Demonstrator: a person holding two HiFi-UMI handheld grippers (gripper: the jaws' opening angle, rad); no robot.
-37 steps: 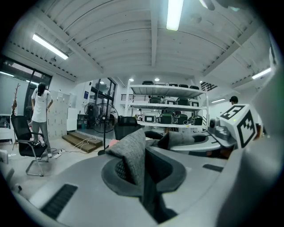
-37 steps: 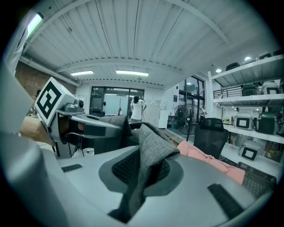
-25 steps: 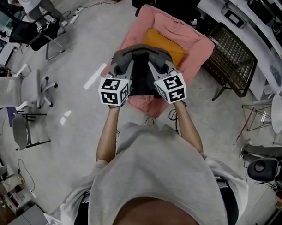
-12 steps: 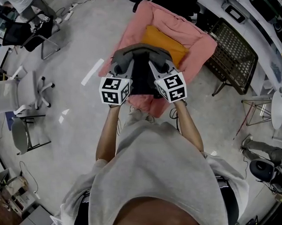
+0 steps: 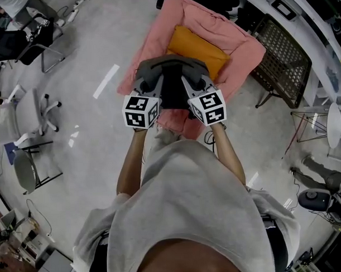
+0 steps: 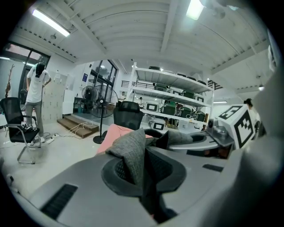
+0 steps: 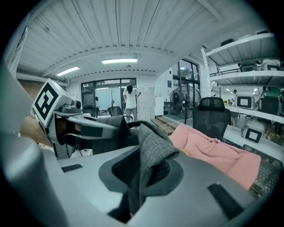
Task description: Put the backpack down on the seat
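A dark grey backpack [image 5: 171, 88] hangs between my two grippers, over the front edge of the pink seat [image 5: 237, 52]. An orange cushion [image 5: 198, 48] lies on that seat, just beyond the backpack. My left gripper [image 5: 145, 79] is shut on a fold of the backpack's grey fabric [image 6: 132, 153] at its left side. At the right side my right gripper [image 5: 194, 77] is shut on another grey fold [image 7: 151, 148]. Each gripper view shows the other gripper's marker cube across the bag. The backpack's lower part is hidden behind the grippers.
A black mesh chair [image 5: 282, 67] stands to the right of the seat, by a white desk. Office chairs [image 5: 30, 118] are on the floor at the left. A round stool [image 5: 333, 133] and cables lie at the right. A person [image 6: 34, 88] stands far off by the windows.
Both grippers keep their hold on the backpack. The floor and chairs have drifted a little in the head view, while the backpack stays over the seat's front.
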